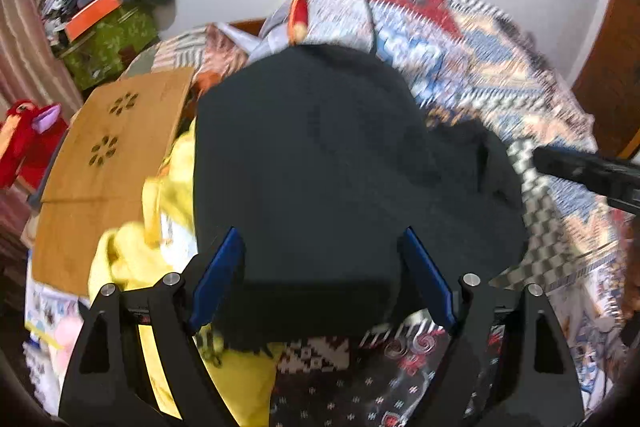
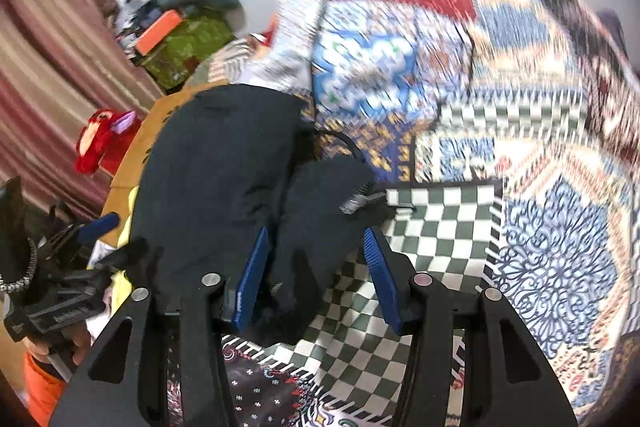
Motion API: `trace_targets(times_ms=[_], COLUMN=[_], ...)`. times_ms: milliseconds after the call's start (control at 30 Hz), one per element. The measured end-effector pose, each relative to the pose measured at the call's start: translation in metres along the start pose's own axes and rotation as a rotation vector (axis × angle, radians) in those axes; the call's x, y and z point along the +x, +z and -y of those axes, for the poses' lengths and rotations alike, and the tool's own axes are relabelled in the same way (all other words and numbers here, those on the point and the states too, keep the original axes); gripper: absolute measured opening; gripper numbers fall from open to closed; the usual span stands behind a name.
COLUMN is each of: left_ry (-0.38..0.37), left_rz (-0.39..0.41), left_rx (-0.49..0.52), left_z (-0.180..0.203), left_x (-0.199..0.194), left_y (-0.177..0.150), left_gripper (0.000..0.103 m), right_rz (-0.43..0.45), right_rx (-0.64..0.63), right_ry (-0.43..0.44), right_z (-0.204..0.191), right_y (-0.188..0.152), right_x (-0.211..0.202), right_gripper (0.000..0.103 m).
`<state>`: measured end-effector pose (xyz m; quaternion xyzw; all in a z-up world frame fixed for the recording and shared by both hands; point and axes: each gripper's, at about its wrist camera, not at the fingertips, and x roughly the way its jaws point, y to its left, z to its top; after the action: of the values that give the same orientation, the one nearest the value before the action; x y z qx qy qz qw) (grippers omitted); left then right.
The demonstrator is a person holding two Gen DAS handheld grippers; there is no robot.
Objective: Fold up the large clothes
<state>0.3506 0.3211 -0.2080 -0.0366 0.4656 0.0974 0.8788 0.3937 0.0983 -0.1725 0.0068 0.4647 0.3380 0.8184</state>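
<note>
A large black garment [image 1: 320,167] lies partly folded on a patterned bedspread [image 1: 500,67]. My left gripper [image 1: 320,279] is open, its blue pads on either side of the garment's near edge. In the right wrist view the same garment [image 2: 208,179] lies left of centre, with a folded part [image 2: 320,211] reaching between my blue pads. My right gripper [image 2: 316,275] is open over that part and the checkered patch [image 2: 440,227]. The left gripper's body [image 2: 60,291] shows at the left edge. The right gripper's body [image 1: 592,171] shows at the right edge of the left wrist view.
A yellow cloth [image 1: 168,247] lies beside the black garment. A wooden lap table [image 1: 112,155] stands to the left. A red plush toy [image 1: 28,139] and a green box with clutter [image 1: 108,39] sit near a striped curtain [image 2: 48,67]. A white wall is behind.
</note>
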Motion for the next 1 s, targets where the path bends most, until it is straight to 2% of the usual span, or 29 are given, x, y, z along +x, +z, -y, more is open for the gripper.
trace_targets(times_ms=[100, 267, 433, 533, 733, 1000], left_ry=[-0.007, -0.013, 0.024, 0.035, 0.035, 0.027], left_rz=[-0.011, -0.033, -0.054, -0.022, 0.149, 0.488], left_rx=[-0.059, -0.136, -0.127, -0.127, -0.094, -0.067], left_z=[-0.003, -0.008, -0.002, 0.004, 0.027, 0.065], left_x=[0.007, -0.001, -0.024, -0.058, -0.156, -0.318], left_y=[-0.008, -0.021, -0.037, -0.048, -0.062, -0.088], left_gripper=[0.088, 0.088, 0.088, 0.088, 0.088, 0.088], right_rz=[-0.023, -0.131, -0.126, -0.081, 0.078, 0.382], right_rx=[-0.066, -0.064, -0.098, -0.098, -0.122, -0.199], right_ry=[0.023, 0.027, -0.019, -0.007, 0.013, 0.047], right_z=[-0.017, -0.023, -0.023, -0.022, -0.039, -0.082], right_y=[-0.009, -0.025, -0.038, -0.039, -0.04, -0.067], right_x=[0.017, 0.046, 0.018, -0.021, -0.11, -0.249], right_gripper=[0.05, 0.05, 0.05, 0.05, 0.05, 0.05])
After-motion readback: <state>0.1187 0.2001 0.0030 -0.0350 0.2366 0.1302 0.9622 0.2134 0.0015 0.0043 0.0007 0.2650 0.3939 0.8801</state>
